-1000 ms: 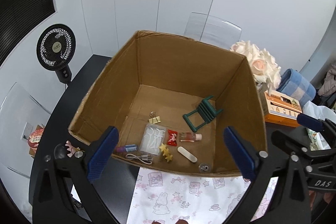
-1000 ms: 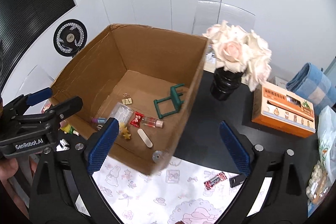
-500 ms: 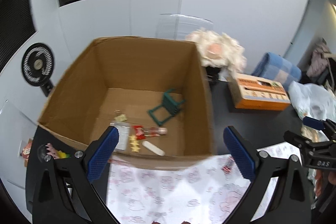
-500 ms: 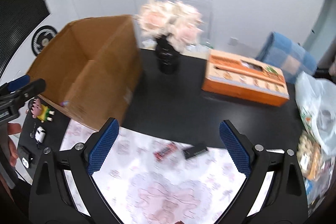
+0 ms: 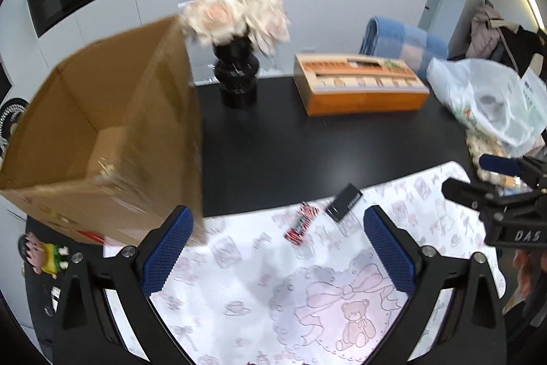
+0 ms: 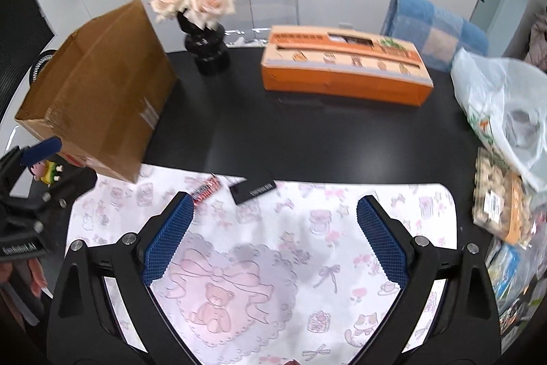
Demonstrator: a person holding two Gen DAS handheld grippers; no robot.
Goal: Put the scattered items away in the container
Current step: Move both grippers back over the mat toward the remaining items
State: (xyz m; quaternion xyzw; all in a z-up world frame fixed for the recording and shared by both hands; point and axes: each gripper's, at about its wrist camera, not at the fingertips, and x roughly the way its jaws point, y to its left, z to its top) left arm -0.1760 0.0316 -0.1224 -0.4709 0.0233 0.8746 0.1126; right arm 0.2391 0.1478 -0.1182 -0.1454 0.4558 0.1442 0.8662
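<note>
Left gripper (image 5: 278, 247): the jaws stood wide apart and held nothing; it hung above the printed mat, just right of the box corner.
Right gripper (image 6: 275, 238): the jaws were also wide apart and empty; it hung above the bear print of the mat.
Cardboard box (image 6: 102, 91): it stood open on the left part of the black table (image 6: 307, 139), and its near corner touched the mat edge. In the left wrist view its inside was blurred and I could not tell what lay in it.
Printed mat (image 6: 273, 262): white with pink drawings, it lay on the near side of the table, under both grippers.
Red candy wrapper (image 5: 301, 223): it lay on the far edge of the mat, outside the box, between the box corner and the black packet.
Black packet (image 5: 343, 202): a small flat piece with white letters, just right of the wrapper; its far end reached over the mat edge.
Figurine (image 5: 44, 257): a small cartoon figure lay on the table left of the box, near its front wall.
Vase of roses (image 6: 201, 23): a black vase with pale pink flowers stood behind the box, at its right back corner.
Orange carton (image 6: 345, 70): it lay long on the far side of the table, well apart from the mat.
Plastic bag (image 6: 506, 105): it was at the right edge of the table.
</note>
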